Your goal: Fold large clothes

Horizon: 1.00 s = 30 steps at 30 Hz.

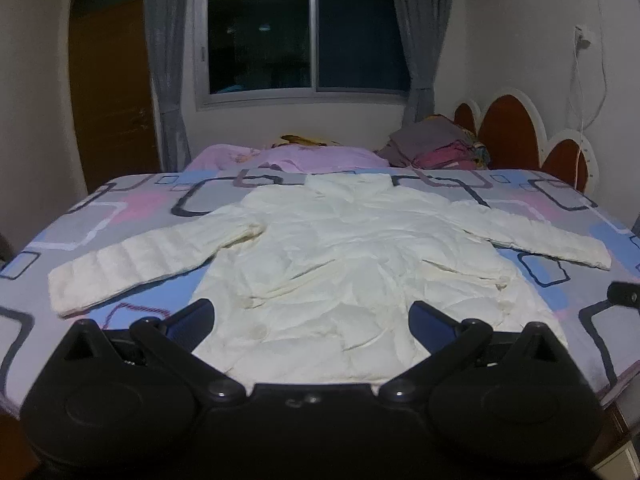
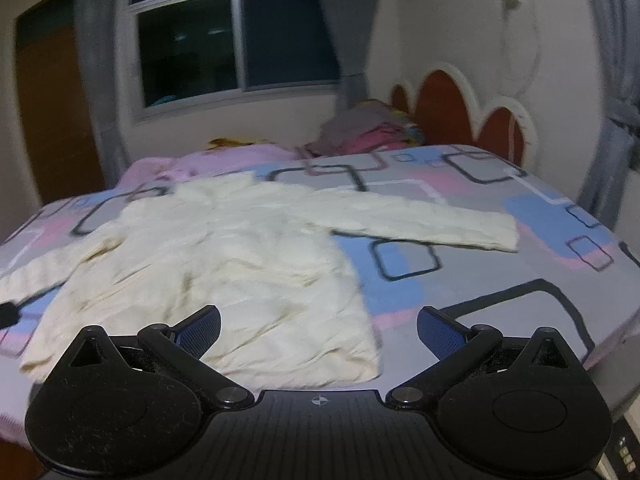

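Note:
A cream quilted jacket (image 1: 344, 264) lies flat on the bed with both sleeves spread out, collar toward the far side. It also shows in the right wrist view (image 2: 224, 252). My left gripper (image 1: 312, 320) is open and empty, hovering over the jacket's near hem. My right gripper (image 2: 318, 328) is open and empty above the hem's right corner. A tip of the right gripper (image 1: 622, 296) shows at the right edge of the left wrist view. A tip of the left gripper (image 2: 8, 314) shows at the left edge of the right wrist view.
The bed sheet (image 1: 120, 208) has blue, pink and grey rectangles. A pink blanket (image 1: 304, 158) and a pile of folded clothes (image 1: 436, 140) lie at the far side. A red and white headboard (image 1: 516, 132) stands at the right. A window (image 1: 304, 40) and grey curtains are behind.

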Motion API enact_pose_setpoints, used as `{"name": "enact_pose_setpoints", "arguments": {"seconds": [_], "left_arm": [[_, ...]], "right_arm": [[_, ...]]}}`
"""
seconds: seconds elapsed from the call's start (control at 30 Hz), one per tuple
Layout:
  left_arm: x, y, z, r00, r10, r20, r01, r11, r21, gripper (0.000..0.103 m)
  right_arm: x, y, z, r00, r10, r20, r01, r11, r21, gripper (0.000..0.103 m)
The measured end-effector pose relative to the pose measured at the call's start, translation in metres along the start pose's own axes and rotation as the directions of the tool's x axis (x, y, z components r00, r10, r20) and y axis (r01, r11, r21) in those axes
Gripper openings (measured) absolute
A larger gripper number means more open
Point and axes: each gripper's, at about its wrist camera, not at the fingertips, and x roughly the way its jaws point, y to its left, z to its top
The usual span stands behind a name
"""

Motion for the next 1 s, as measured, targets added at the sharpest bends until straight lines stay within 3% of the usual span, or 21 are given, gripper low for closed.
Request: {"name": "enact_pose_setpoints", "arguments": {"seconds": [0.07, 0.3, 0.47, 0.57, 0.67, 0.87, 1.0], "left_arm": [[0.01, -0.007, 0.004, 1.0, -0.01, 0.002, 0.01, 1.0, -0.006, 0.103], [0.086, -0.034, 0.031, 0.996, -0.082, -0.024, 0.08, 0.994, -0.078, 0.103], [0.149, -0.066, 0.057, 0.998, -0.042, -0.056, 0.039, 0.997, -0.067, 0.101], [0.176, -0.083, 0.068, 0.996, -0.03, -0.083, 0.024, 0.997, -0.073, 0.102], [0.203, -0.1, 0.076, 0.994, -0.01, -0.112, 0.003, 0.998, -0.062, 0.102], [0.246, -0.122, 0.095, 0.985, 0.022, -0.171, -0.036, 0.996, -0.08, 0.102], [0.259, -0.13, 0.103, 0.984, 0.042, -0.176, -0.056, 0.996, -0.072, 0.103]], "right_arm": [[0.017, -0.018, 0.007, 1.0, 0.016, -0.009, -0.016, 0.999, 0.047, 0.103], [0.098, -0.102, 0.036, 0.998, -0.065, 0.002, 0.064, 0.98, 0.186, 0.103], [0.162, -0.179, 0.058, 0.988, -0.15, -0.039, 0.155, 0.941, 0.3, 0.103], [0.192, -0.223, 0.069, 0.986, -0.162, -0.045, 0.167, 0.919, 0.357, 0.102], [0.229, -0.258, 0.071, 0.985, -0.139, -0.104, 0.171, 0.875, 0.453, 0.049], [0.272, -0.298, 0.061, 0.986, -0.059, -0.159, 0.144, 0.787, 0.6, 0.049], [0.287, -0.312, 0.055, 0.99, -0.034, -0.134, 0.115, 0.736, 0.667, 0.049]]}}
